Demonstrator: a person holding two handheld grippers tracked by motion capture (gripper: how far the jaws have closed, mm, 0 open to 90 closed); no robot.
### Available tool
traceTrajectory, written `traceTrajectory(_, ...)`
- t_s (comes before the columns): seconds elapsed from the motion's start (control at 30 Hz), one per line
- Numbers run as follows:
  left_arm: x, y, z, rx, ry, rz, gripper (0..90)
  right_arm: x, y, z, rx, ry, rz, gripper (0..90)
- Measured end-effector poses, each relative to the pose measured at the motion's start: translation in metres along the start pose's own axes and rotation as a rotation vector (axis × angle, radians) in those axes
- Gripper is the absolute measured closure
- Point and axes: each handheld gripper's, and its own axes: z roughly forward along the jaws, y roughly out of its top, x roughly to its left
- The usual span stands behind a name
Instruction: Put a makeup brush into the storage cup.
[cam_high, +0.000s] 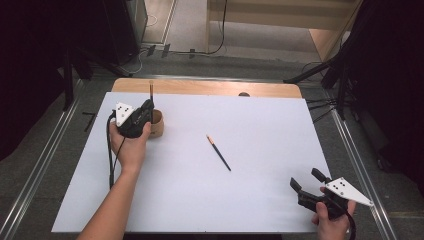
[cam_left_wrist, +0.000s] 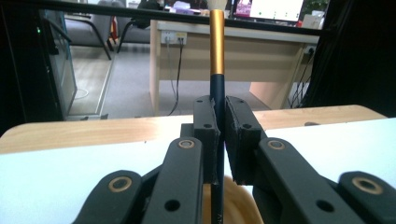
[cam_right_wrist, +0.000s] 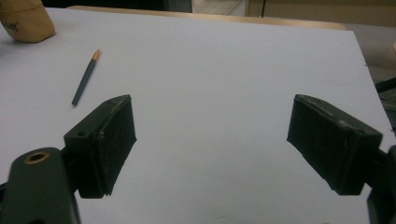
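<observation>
Progress: about half | left tongs (cam_left_wrist: 218, 135) clamp upright pencil (cam_left_wrist: 216, 46) over cup (cam_high: 156, 124), not dropped yet | right tongs (cam_right_wrist: 212, 140) wide, nothing held | 2nd pencil (cam_high: 218, 152) lies mid worktop (cam_high: 260, 200), left to do

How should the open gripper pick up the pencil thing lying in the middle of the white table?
Grab the loose brush around the middle of its dark handle, coming straight down from above. It lies flat and slanted on the table, so turn the right hand-held gripper until its open jaws straddle the thin handle crosswise. The middle probably keeps it balanced; nothing crowds it there.
</observation>
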Motion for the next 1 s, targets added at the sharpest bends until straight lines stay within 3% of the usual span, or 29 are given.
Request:
traceTrajectory(0.1,-0.001,-0.001,-0.001,-0.007,0.002,0.002,84.1,0.000,0.000,0.000,0.000,0.001,-0.001,15.9)
traceTrajectory(0.3,-0.004,-0.002,-0.003,0.030,0.002,0.033,83.4,0.000,0.000,0.000,0.001,0.000,-0.005,15.9)
traceTrajectory(0.47,-0.005,0.000,-0.006,0.021,-0.008,0.046,76.8,0.000,0.000,0.000,0.001,-0.001,-0.003,15.9)
traceTrajectory(0.67,-0.004,0.005,-0.015,-0.024,-0.048,-0.005,66.7,0.000,0.000,0.000,-0.001,-0.002,-0.002,15.9)
traceTrajectory(0.77,-0.003,0.007,-0.022,-0.015,-0.051,-0.025,64.3,0.000,0.000,-0.001,-0.002,-0.002,-0.006,15.8)
traceTrajectory(0.8,-0.003,0.007,-0.025,-0.002,-0.074,-0.053,65.8,0.000,0.000,-0.001,-0.003,-0.002,-0.006,15.9)
traceTrajectory(1.0,-0.004,0.009,-0.036,0.017,-0.063,-0.020,57.3,0.001,0.000,-0.001,-0.003,-0.001,-0.006,15.9)
